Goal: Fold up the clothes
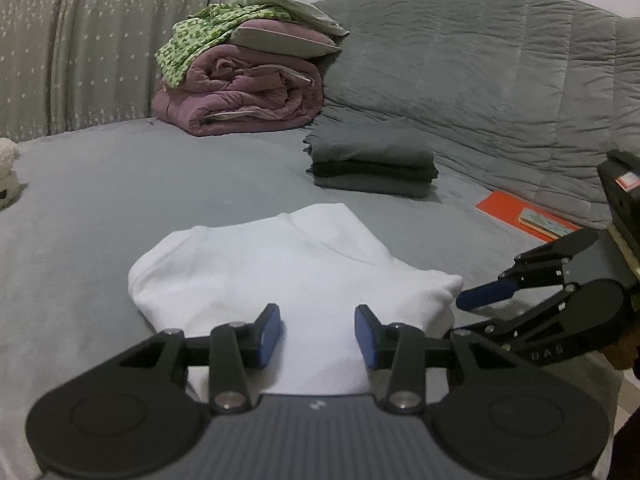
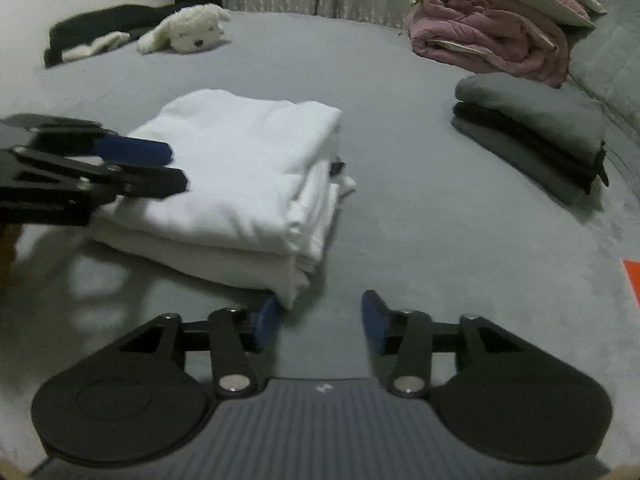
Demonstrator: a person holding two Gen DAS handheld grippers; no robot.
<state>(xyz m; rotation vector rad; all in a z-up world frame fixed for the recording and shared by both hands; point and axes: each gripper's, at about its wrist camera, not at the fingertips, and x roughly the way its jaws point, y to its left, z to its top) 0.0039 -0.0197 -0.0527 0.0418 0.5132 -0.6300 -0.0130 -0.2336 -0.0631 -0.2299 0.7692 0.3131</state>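
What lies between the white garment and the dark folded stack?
Only bare grey bedsheet separates the white garment from the dark stack; the right wrist view shows this best.

white folded garment (image 2: 240, 168) | mauve quilt (image 1: 244, 92) | green patterned cloth (image 1: 192, 40) | star-dotted grey curtain (image 1: 80, 40) | blue fingers (image 1: 269, 332)

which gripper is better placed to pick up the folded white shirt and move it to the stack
Left. The left gripper hangs open right over the folded white shirt, while the right gripper, also open, sits off its corner over bare bed. The dark folded stack lies beyond.
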